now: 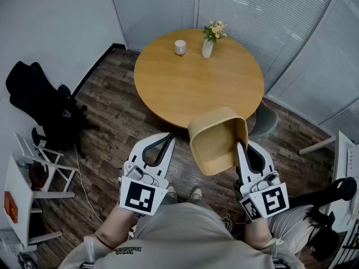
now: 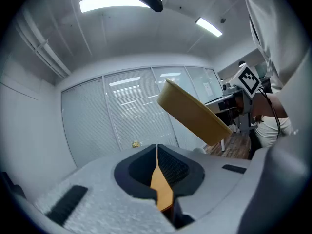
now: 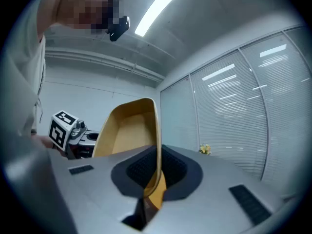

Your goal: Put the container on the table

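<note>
1. At the far left of the head view, a black office chair (image 1: 39, 102) stands on the dark plank floor (image 1: 115, 114). Below it a white metal rack (image 1: 25, 186) is cut off by the frame edge, and what sits on it is too small to tell.
2. Left of centre, the left gripper (image 1: 168, 139) hangs over the floor. Its white jaws meet at the tips and clamp nothing. Its own view shows the left gripper (image 2: 157, 147) with ribbed black pads closing along a thin seam. A tan sliver shows in the gap beneath them, and I cannot tell what it is.
3. In the middle, the container (image 1: 213, 142) is a smooth tan tub with thin walls and rounded corners. It is tilted in the air at the table's near edge, its open side towards the head camera, and it is not resting on the table. The left gripper view catches only its plain outer wall (image 2: 192, 113).
4. Beyond it, the round table (image 1: 190, 88) has a matte, wood-coloured top, and the container hides part of its near rim. On the far side stand a small white cup (image 1: 180, 47) and, near it, a pale vase of flowers (image 1: 208, 41).
5. To the right, the right gripper (image 1: 239, 148) pinches the container's right wall. Its own view shows the right gripper (image 3: 157, 152) with that thin wall running edge-on between the pads, and the container's hollow (image 3: 126, 128) opening to the left.
6. At the right, a grey chair (image 1: 267, 122) is partly hidden behind the table and the container.
</note>
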`<state>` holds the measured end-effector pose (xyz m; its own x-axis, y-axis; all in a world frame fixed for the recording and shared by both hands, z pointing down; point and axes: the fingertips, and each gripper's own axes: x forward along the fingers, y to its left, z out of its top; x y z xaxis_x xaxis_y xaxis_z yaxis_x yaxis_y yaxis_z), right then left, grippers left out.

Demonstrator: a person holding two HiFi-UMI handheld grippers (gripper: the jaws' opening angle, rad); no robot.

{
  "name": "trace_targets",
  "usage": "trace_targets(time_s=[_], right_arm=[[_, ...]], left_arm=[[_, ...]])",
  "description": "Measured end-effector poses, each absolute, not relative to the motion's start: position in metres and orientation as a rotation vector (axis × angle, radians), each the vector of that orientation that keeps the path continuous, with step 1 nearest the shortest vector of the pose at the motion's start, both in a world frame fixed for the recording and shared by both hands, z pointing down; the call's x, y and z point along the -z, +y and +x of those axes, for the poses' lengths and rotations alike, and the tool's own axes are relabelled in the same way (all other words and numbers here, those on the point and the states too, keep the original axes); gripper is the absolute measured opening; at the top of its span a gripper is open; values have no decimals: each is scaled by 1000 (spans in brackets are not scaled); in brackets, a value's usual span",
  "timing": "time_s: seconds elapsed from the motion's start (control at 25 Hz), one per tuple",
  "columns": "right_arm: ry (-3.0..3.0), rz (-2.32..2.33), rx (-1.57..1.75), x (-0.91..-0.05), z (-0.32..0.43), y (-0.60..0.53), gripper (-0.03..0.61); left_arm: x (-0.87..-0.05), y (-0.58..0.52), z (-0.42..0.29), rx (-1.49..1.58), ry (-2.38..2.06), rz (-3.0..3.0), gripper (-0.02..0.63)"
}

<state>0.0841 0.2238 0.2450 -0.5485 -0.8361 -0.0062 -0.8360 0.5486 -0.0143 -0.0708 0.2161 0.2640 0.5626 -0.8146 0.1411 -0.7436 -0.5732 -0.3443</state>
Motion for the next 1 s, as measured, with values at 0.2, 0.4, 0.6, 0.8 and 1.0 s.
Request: trace_targets(time_s=[0.2,0.4,0.6,0.8,1.0], right_arm=[[2735,-1496,24,-243,88,226,32],[2733,-1486,39,-244,92,227,32],[2739,-1485,36,-245,98,225,32],[2746,-1451,47,-244,106,224,32],[2756,-1448,60,-250,119,215,32]], left_arm=[[-261,219,-72,386,1309,-2543,28],[-263,220,-69,320,1341,-2632,28],[-267,218,-68,378,1357,-2589,28],[-270,220,-53,415,1339,-2574,28],[-272,220,-40,408,1352,-2584,28]])
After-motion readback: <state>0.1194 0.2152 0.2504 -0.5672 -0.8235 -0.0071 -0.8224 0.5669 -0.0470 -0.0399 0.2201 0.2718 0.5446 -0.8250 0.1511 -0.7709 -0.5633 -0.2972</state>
